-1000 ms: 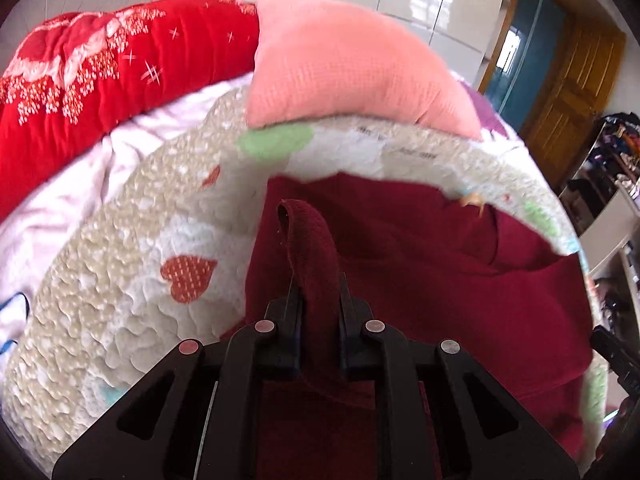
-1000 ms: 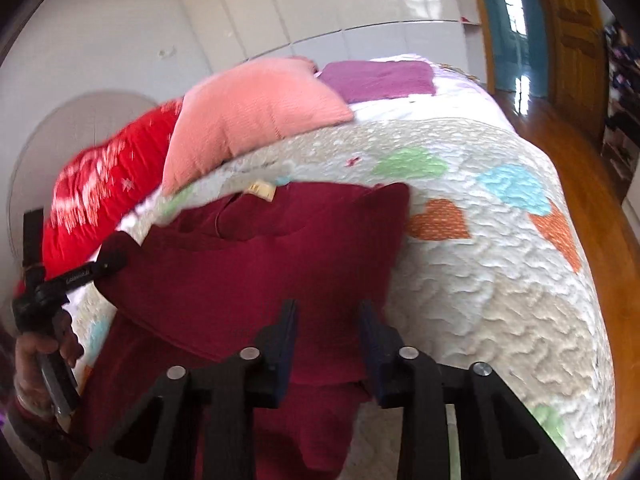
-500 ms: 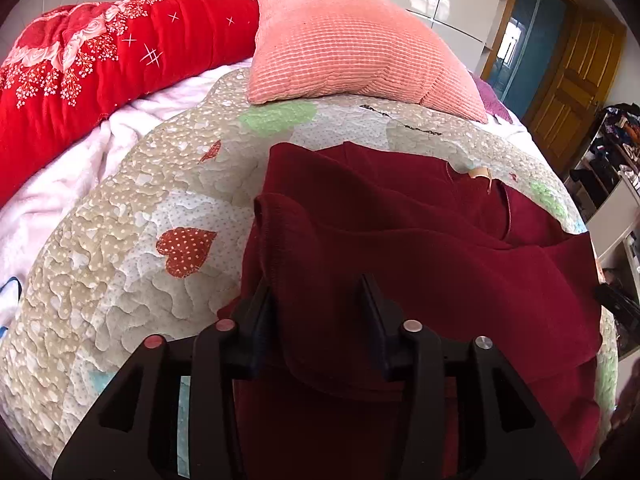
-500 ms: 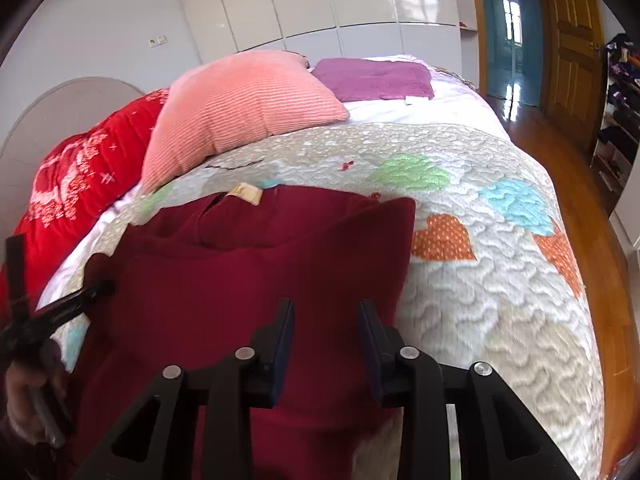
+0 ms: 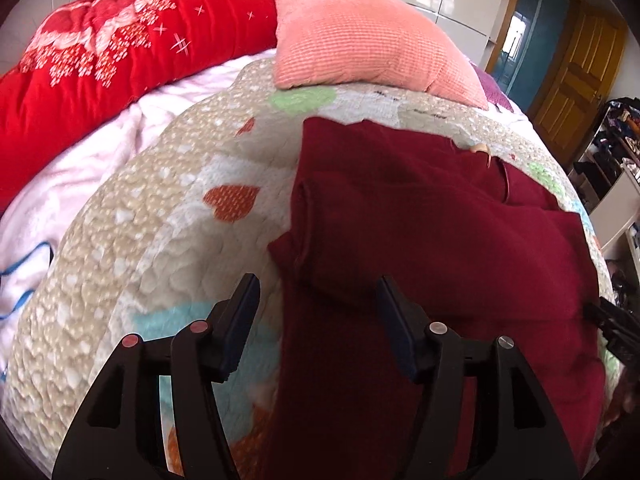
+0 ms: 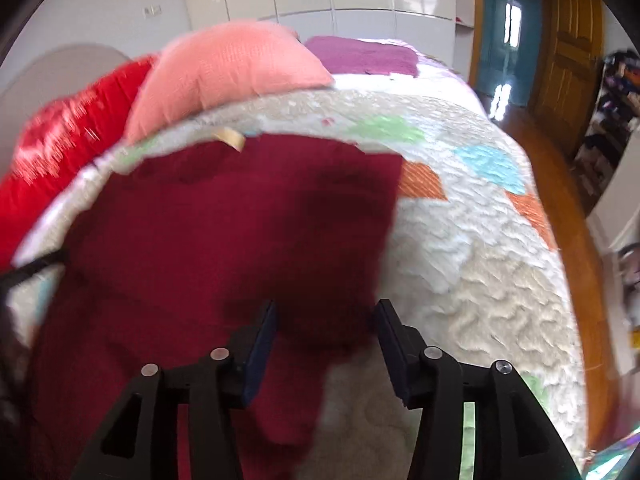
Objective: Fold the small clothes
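Note:
A dark red garment (image 5: 432, 248) lies on the heart-patterned quilt (image 5: 168, 216), its upper part folded down over itself. It also shows in the right wrist view (image 6: 224, 240), with a tan label (image 6: 230, 138) at its far edge. My left gripper (image 5: 316, 304) is open and empty, over the garment's left edge. My right gripper (image 6: 326, 330) is open and empty, over the garment's right edge. The right gripper's tip (image 5: 612, 324) shows at the right of the left wrist view.
A salmon-pink pillow (image 5: 368, 40) and a red blanket (image 5: 100, 64) lie at the head of the bed. A purple cloth (image 6: 368, 54) lies behind the pillow. Wooden floor (image 6: 560, 184) and a door (image 6: 568, 52) are to the right.
My left gripper let go of the garment's edge and opened wide; the fold now lies flat. My right gripper opened wider. Both pulled back toward the near edge.

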Available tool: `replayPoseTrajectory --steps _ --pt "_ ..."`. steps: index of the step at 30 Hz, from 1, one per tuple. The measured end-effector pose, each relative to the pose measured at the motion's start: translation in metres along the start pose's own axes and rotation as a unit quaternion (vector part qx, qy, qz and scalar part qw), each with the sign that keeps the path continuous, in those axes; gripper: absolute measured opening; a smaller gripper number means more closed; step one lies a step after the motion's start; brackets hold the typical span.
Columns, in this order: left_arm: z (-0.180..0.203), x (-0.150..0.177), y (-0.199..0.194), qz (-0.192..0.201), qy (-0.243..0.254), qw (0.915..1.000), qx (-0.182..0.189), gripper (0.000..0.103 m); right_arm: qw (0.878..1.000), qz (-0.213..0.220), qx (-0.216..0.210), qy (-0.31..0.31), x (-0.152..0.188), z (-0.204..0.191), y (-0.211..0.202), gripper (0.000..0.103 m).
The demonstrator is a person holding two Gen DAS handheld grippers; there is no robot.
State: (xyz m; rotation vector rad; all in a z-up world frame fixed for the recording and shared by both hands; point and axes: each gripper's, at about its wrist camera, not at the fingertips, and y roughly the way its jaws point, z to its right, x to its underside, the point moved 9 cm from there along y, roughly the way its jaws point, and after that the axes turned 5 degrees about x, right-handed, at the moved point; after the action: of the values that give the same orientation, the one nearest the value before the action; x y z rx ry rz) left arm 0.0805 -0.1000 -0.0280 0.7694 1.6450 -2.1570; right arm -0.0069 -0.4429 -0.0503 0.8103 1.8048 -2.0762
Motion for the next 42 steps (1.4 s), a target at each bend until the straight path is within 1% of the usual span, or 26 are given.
replayPoseTrajectory --steps 1,3,7,9,12,15,16,17,18,19,20,21,22,25,27,28,29,30,32,33,34,35,38,41,42 --pt "-0.002 0.005 -0.002 -0.004 -0.003 1.0 -0.001 0.061 0.999 0.002 -0.017 0.027 0.001 0.005 0.0 0.06" --pt "-0.005 0.016 -0.008 -0.008 -0.008 0.9999 0.0 0.061 0.998 -0.004 -0.028 0.055 0.002 0.009 -0.009 0.06" --pt "-0.008 0.034 -0.026 -0.005 0.001 0.9999 -0.009 0.061 0.998 0.015 -0.034 0.057 0.009 0.005 -0.043 0.06" --pt "-0.01 0.043 -0.035 -0.004 0.003 0.9999 -0.01 0.061 0.997 0.018 -0.048 0.053 0.023 -0.002 -0.061 0.06" --pt "-0.009 0.054 -0.048 -0.002 0.006 0.9999 -0.011 0.061 0.997 0.004 -0.071 0.037 0.054 -0.016 -0.076 0.06" --pt "-0.005 0.065 -0.058 -0.002 0.014 0.9998 -0.011 0.061 0.996 -0.022 -0.077 0.026 0.086 -0.024 -0.072 0.06" --pt "-0.004 0.068 -0.059 -0.003 0.016 0.9998 -0.01 0.061 0.997 -0.024 -0.076 0.025 0.096 -0.024 -0.069 0.06" --pt "-0.002 0.072 -0.061 -0.006 0.017 0.9998 -0.008 0.061 0.997 -0.015 -0.076 0.022 0.099 -0.025 -0.07 0.06" --pt "-0.001 0.076 -0.063 -0.008 0.017 0.9998 -0.007 0.061 0.997 -0.007 -0.077 0.017 0.101 -0.026 -0.073 0.056" --pt "0.0 0.079 -0.065 -0.009 0.017 0.9998 -0.005 0.061 0.996 -0.004 -0.087 0.01 0.102 -0.029 -0.078 0.039" --pt "0.001 0.083 -0.067 -0.011 0.016 0.9998 -0.003 0.061 0.995 -0.001 -0.1 0.009 0.102 -0.032 -0.083 0.028" --pt "0.002 0.088 -0.07 -0.014 0.015 0.9998 0.0 0.061 0.994 0.004 -0.105 0.009 0.101 -0.033 -0.088 0.011" --pt "0.001 0.091 -0.072 -0.015 0.014 0.9998 0.002 0.061 0.994 0.012 -0.107 0.01 0.099 -0.033 -0.094 0.007" --pt "-0.003 0.106 -0.085 -0.014 0.011 0.9998 0.005 0.061 0.994 0.029 -0.105 0.008 0.106 -0.029 -0.115 0.007" --pt "-0.009 0.116 -0.092 -0.016 0.007 0.9998 0.003 0.061 0.996 0.023 -0.087 0.006 0.113 -0.023 -0.111 0.007" --pt "-0.013 0.122 -0.095 -0.019 0.003 0.9998 0.003 0.061 0.997 0.011 -0.08 0.014 0.121 -0.017 -0.103 0.007" --pt "-0.017 0.126 -0.097 -0.023 -0.001 0.9997 0.003 0.061 0.996 0.001 -0.085 0.03 0.122 -0.014 -0.098 0.007" --pt "-0.021 0.131 -0.098 -0.027 -0.006 0.9996 0.004 0.061 0.993 -0.004 -0.101 0.053 0.125 -0.01 -0.097 0.007" --pt "-0.028 0.141 -0.104 -0.037 -0.018 0.999 0.015 0.061 0.986 -0.007 -0.143 0.086 0.132 -0.006 -0.108 0.014" --pt "-0.03 0.145 -0.107 -0.039 -0.024 0.9987 0.021 0.061 0.984 -0.007 -0.156 0.089 0.137 -0.006 -0.115 0.033" --pt "-0.033 0.15 -0.11 -0.041 -0.031 0.9983 0.028 0.061 0.983 -0.006 -0.159 0.088 0.142 -0.006 -0.121 0.055" --pt "-0.035 0.155 -0.114 -0.044 -0.038 0.9977 0.035 0.061 0.982 -0.004 -0.169 0.086 0.15 -0.006 -0.13 0.06" --pt "-0.033 0.169 -0.122 -0.054 -0.04 0.996 0.06 0.061 0.971 -0.034 -0.221 0.079 0.176 -0.016 -0.143 0.061" --pt "-0.027 0.18 -0.128 -0.062 -0.037 0.9947 0.074 0.072 0.965 -0.045 -0.247 0.074 0.2 -0.022 -0.153 0.061" --pt "-0.026 0.184 -0.128 -0.065 -0.039 0.9941 0.078 0.072 0.963 -0.048 -0.254 0.073 0.207 -0.024 -0.156 0.061"
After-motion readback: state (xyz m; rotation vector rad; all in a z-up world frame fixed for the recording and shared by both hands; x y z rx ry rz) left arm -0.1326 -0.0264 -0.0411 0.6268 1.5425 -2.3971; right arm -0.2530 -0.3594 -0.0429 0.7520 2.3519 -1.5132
